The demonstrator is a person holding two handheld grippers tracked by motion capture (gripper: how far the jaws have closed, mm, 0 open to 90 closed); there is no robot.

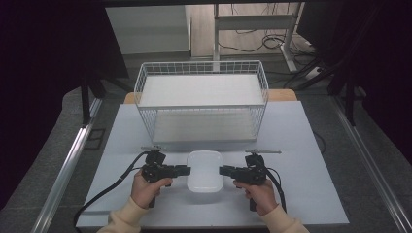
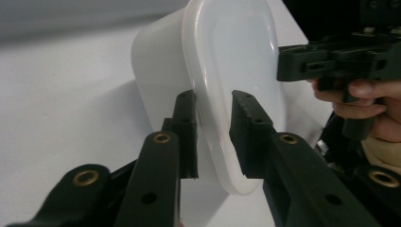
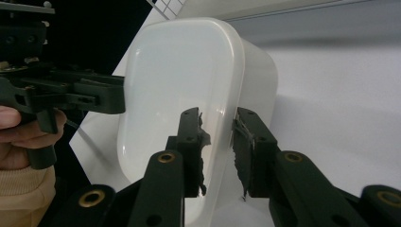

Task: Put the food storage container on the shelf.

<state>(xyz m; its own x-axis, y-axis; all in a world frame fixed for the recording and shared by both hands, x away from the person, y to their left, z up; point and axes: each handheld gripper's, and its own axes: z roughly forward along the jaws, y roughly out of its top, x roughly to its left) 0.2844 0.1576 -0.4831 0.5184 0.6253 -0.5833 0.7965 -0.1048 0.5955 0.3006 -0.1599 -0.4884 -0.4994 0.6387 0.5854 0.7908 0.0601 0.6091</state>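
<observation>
So both hands sit close to the near edge of the table [image 1: 301,145], and the left gripper [image 1: 186,170] and right gripper [image 1: 223,170] each have their fingers pinched on a side rim of the white lidded container [image 1: 205,171]. Looks like the grab step's done; next it needs an even lift toward the wire basket [image 1: 201,99] behind. Its long axis runs near-to-far, lid up.

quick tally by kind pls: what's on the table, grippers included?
White plastic tub: 1
White wire basket: 1
Black grippers: 2, the left gripper and the right gripper, one on each side rim of the tub
Total: 4
</observation>
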